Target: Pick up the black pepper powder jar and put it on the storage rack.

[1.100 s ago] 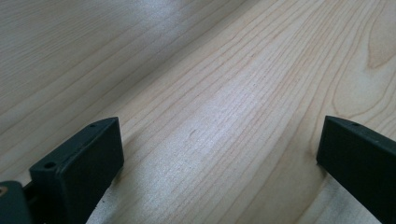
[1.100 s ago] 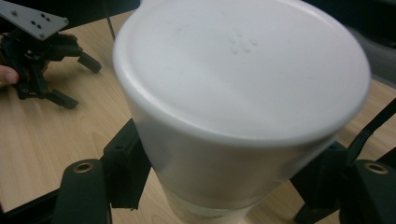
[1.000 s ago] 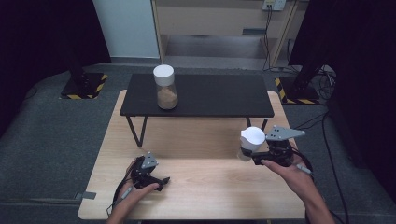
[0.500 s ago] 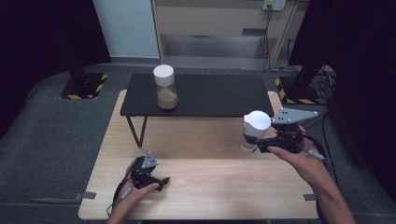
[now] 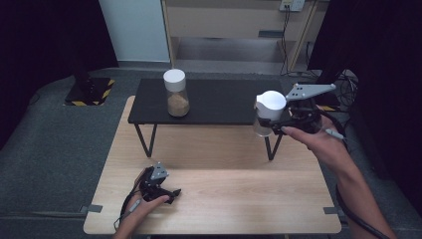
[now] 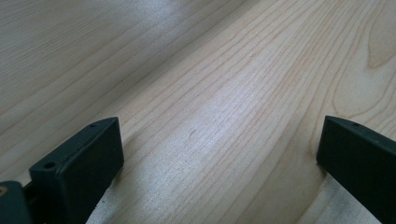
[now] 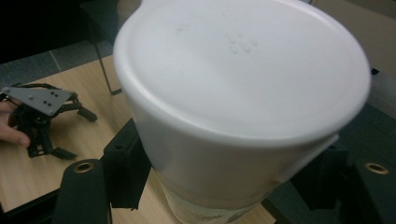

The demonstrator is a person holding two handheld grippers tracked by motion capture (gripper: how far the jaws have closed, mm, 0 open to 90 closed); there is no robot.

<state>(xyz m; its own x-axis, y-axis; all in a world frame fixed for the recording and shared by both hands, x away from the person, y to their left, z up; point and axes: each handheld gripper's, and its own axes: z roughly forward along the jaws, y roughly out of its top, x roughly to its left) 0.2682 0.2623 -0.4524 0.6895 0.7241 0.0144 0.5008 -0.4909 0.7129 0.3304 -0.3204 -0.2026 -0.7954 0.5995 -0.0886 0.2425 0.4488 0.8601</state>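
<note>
Jar (image 5: pixel 268 113) w/ white lid, upright (slight tilt), pinched by right gripper (image 5: pixel 276 122); left gripper (image 5: pixel 166 194) fingers spread on table (image 5: pixel 239 184).

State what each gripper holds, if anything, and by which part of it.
The right gripper holds a white-lidded jar, its jaws closed on the body just under the lid. The left gripper holds nothing; its jaws stand open over the wooden table.

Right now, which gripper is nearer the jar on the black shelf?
Right. The right gripper, shut on a white-lidded jar, is at the shelf's right end; the left gripper rests low on the wooden table, farther from the shelf jar.
</note>
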